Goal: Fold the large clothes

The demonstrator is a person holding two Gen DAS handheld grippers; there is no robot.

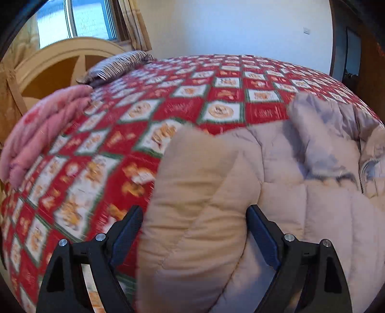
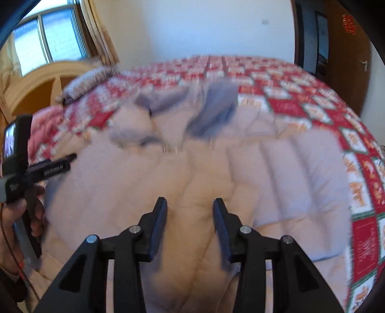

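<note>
In the left wrist view, a pink blanket (image 1: 45,127) lies folded at the far left edge of the bed (image 1: 182,106), whose cover is a red, white and green check. Behind it stands a curved headboard (image 1: 60,60) with a striped pillow (image 1: 118,65) at its foot, and a window (image 1: 77,19) above. The left tongs (image 1: 195,238) stand wide apart, and a puffy beige fold of the coat (image 1: 276,173) rises between them; the left pad looks just beside the fabric, the right pad sits against its flank, and the blur hides whether either presses. The coat spreads from the middle to the right edge of the bed, quilted, with a greyer lining showing near its collar.

In the right wrist view, a hand (image 2: 21,224) at the far left grips the handle of the other tool, a small screen on its top. The coat (image 2: 276,168) covers the middle of the bed (image 2: 361,144), collar toward the far side, grey lining turned up there. The right tongs (image 2: 190,224) are partly apart above the beige quilting, with nothing clamped between the pads. A dark door (image 2: 341,55) stands at the right.
</note>
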